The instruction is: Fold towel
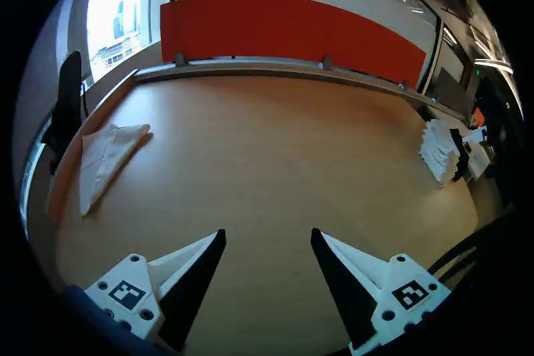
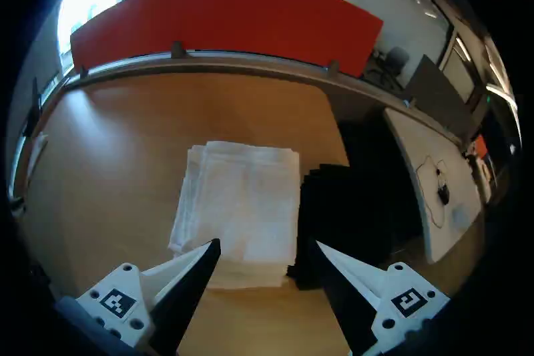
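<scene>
Straight ahead of the right gripper [image 2: 265, 242], on the wooden table [image 2: 120, 155], we have the stack of white towels [image 2: 240, 196], its near edge lying just beyond our jaws, which are spread wide and hold nothing. Its long axis runs away from us, front to back in the right gripper view, with a dark pile [image 2: 347, 202] just beside its right edge. From the left gripper [image 1: 268, 230], whose jaws are likewise parted and empty, that same stack sits well off to the right near the table's edge, while one loosely folded towel [image 1: 110, 152] lies apart at the far left. So we judge the right hand much the nearer: it need only reach forward and down to the top towel's near edge, whereas the left must swing right across the table to join it
</scene>
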Demonstrator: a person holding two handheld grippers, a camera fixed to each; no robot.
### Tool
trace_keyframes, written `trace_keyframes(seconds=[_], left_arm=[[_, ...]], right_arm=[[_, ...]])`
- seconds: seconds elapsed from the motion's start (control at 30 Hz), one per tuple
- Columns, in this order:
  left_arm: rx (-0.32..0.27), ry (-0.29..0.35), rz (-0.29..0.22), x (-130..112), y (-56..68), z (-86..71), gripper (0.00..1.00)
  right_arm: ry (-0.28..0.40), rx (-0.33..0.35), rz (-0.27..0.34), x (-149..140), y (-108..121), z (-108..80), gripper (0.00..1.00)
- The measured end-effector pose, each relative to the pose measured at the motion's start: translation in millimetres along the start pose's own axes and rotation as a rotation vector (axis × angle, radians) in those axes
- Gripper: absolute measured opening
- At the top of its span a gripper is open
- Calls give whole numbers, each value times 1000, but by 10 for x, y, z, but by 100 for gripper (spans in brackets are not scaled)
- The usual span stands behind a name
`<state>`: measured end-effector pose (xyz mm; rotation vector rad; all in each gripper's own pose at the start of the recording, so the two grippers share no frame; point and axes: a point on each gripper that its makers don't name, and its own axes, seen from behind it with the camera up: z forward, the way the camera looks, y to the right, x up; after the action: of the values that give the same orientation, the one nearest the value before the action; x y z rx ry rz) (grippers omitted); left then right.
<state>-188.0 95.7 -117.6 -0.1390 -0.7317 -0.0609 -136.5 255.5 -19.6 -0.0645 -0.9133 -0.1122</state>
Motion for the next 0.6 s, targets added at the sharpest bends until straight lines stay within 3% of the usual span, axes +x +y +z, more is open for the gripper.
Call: trace_keyframes(seconds=[0.3, 0.6], left_arm=[[2, 11, -2, 27, -11, -37, 94], [7, 20, -5, 44, -34, -67, 94]], right_arm=[[28, 39, 160, 53, -182, -29, 100], [87, 30, 221, 122, -223, -60, 100]])
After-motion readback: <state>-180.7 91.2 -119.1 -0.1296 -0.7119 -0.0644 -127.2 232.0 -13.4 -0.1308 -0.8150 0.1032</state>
